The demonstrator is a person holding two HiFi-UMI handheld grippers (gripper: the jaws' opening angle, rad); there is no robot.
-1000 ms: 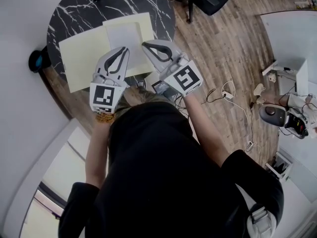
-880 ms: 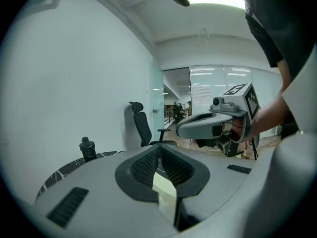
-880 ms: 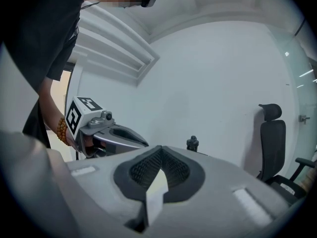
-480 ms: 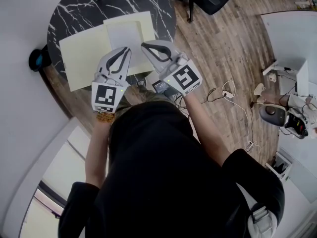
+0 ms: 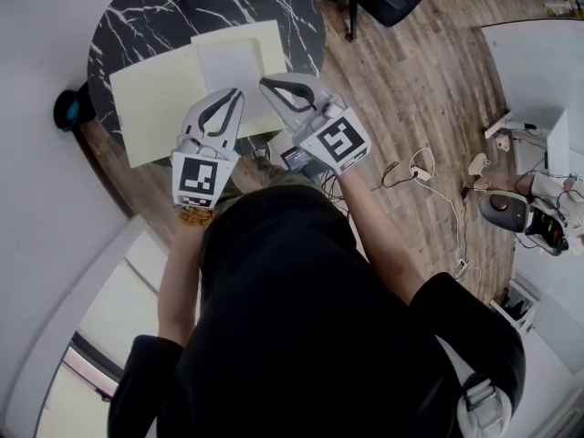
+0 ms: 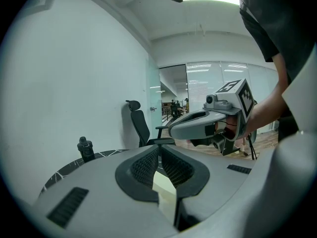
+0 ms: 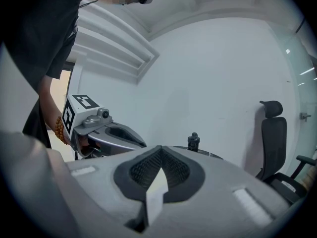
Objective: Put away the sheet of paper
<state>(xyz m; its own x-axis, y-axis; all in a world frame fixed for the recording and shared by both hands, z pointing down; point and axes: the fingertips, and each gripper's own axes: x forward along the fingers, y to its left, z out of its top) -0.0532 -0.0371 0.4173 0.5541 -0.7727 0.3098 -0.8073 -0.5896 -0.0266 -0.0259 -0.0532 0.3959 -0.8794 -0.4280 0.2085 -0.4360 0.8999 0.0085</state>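
Two hand-held grippers, left gripper (image 5: 234, 91) and right gripper (image 5: 265, 83), hover side by side with jaws together and empty. The sheet of paper (image 5: 227, 61) lies just ahead, below their tips, on a yellow folder (image 5: 153, 108). Best practice: open before descending.

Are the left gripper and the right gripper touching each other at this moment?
Apart. The head view shows it plainly: the tip of the left gripper and the tip of the right gripper do not meet, and a strip of the yellow folder shows between them.
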